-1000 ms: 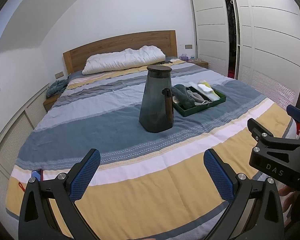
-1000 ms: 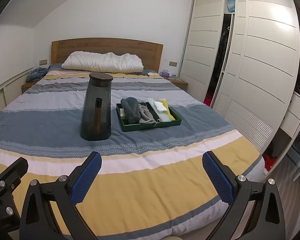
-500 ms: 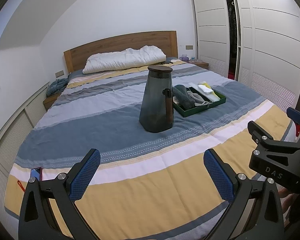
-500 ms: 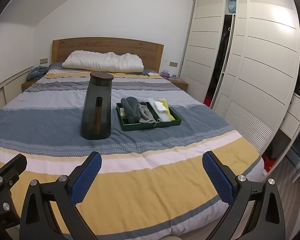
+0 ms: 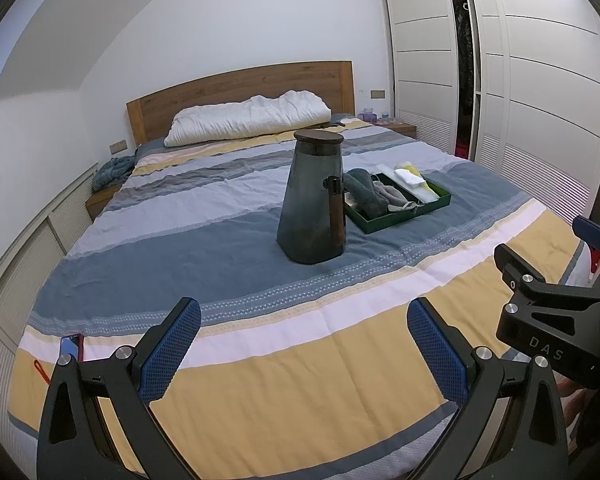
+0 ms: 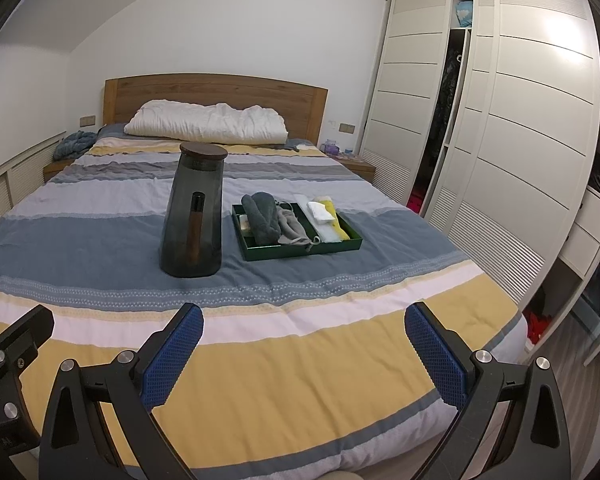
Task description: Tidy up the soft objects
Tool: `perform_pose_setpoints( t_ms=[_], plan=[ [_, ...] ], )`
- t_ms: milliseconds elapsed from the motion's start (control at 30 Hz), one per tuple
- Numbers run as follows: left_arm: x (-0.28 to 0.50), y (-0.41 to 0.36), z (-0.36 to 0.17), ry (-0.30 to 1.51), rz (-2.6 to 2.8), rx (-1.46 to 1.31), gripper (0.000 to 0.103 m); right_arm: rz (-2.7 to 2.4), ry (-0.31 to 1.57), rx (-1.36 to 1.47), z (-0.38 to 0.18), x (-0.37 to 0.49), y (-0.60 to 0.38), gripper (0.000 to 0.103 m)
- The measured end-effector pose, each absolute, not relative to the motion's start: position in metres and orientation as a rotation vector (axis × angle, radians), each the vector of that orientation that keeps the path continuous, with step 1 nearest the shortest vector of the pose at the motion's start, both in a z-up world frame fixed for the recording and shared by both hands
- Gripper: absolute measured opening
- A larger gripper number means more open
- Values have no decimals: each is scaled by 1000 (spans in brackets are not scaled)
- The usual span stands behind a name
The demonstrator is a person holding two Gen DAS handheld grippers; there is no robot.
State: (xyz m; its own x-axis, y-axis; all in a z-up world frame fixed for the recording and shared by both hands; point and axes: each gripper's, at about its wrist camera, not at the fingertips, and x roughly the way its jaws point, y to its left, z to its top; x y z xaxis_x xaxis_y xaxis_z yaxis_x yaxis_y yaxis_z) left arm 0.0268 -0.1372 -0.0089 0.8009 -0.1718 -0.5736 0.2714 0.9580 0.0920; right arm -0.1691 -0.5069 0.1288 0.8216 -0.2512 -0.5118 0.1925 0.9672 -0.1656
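The bed (image 6: 284,364) carries everything, its cover striped in blue, grey, white and yellow. A dark smoked-glass pitcher (image 6: 194,216) with a wooden lid stands upright on the wide blue stripe. Just to the right of the pitcher lies a green tray (image 6: 300,251) holding folded cloths. Far behind the pitcher, a white pillow (image 6: 206,122) rests against the headboard. Left of the pitcher, at the near edge, lies a phone (image 5: 71,347).

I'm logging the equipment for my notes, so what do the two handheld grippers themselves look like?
Both match. The left gripper and right gripper each have a black angular frame with triangular cut-outs and silver bolts, ending in two fingers faced with blue dimpled pads. The left wrist view shows the right gripper's black body from the side, lettered "DAS" in white. No cables or sleeves show.
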Motion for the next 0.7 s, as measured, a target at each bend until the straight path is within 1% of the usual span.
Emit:
perform_pose_setpoints(
  t_ms=[700],
  plan=[
    [26,-137,-10,596,-242,175,101,-235,557,-107,128,-170,-507,103]
  ],
)
